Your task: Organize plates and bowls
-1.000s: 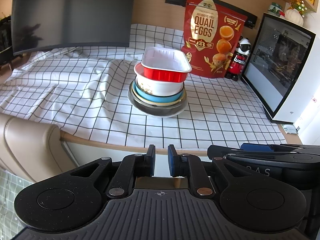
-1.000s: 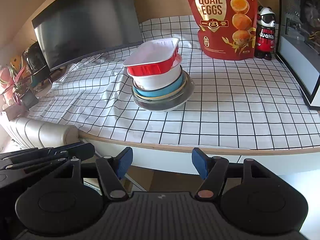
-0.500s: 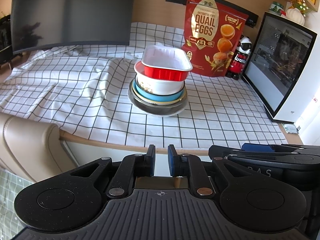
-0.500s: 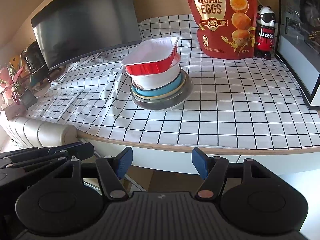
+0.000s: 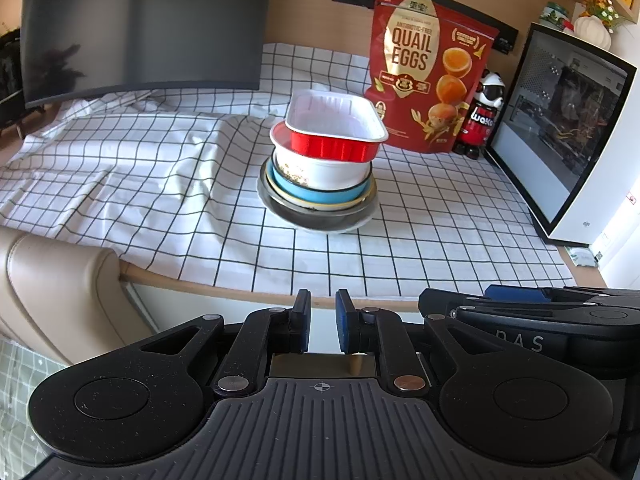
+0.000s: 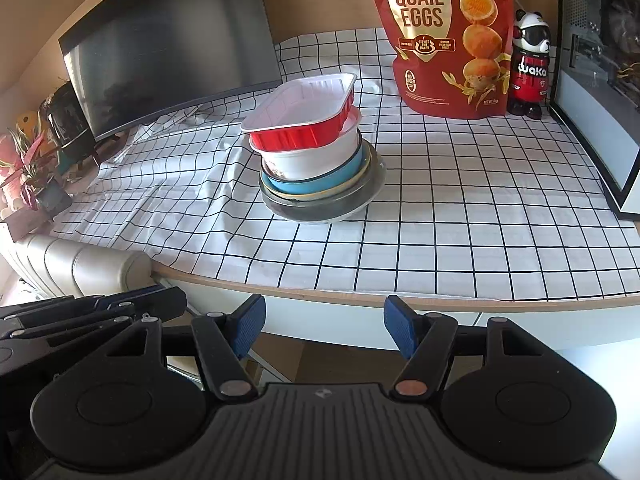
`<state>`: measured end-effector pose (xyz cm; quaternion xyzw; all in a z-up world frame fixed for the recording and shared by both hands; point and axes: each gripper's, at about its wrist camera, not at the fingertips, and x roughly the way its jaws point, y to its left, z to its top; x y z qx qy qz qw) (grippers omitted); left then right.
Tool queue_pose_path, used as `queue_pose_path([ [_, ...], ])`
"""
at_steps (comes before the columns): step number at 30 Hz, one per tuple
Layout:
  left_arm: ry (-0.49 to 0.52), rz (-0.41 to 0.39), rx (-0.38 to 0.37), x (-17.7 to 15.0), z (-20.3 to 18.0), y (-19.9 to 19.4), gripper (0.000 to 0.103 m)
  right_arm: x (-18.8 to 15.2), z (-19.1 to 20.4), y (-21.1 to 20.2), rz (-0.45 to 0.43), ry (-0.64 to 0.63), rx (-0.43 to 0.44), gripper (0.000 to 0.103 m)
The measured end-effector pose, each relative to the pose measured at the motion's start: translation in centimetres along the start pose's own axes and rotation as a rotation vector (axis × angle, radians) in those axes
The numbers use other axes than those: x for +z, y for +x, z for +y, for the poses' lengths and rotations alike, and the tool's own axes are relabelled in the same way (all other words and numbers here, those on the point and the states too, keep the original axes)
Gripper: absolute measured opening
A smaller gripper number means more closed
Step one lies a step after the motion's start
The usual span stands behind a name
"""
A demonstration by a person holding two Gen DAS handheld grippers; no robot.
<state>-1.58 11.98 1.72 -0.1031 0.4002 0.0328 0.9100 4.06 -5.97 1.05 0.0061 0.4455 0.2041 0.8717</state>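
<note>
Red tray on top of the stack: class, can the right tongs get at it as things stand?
Probably yes. The right tongs are open, the red tray sits topmost and uncovered, and only bare checked cloth lies between.

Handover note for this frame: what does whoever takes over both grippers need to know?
Left hand-held gripper: nearly shut, empty, off the table's near edge.
Right hand-held gripper: open, empty, also short of the edge.
Stack mid-cloth: red tray tilted on top, white bowl, blue bowl, then plates beneath.
Done: everything sits in one pile.
Left: perhaps level the tray; nothing is held.
</note>
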Motion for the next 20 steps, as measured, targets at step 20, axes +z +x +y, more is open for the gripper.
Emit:
queue_pose_path([
  [20, 0.011, 0.001, -0.002, 0.6, 0.2, 0.9, 0.016, 0.8, -0.1, 1.1, 0.006, 0.001, -0.009, 0.066],
])
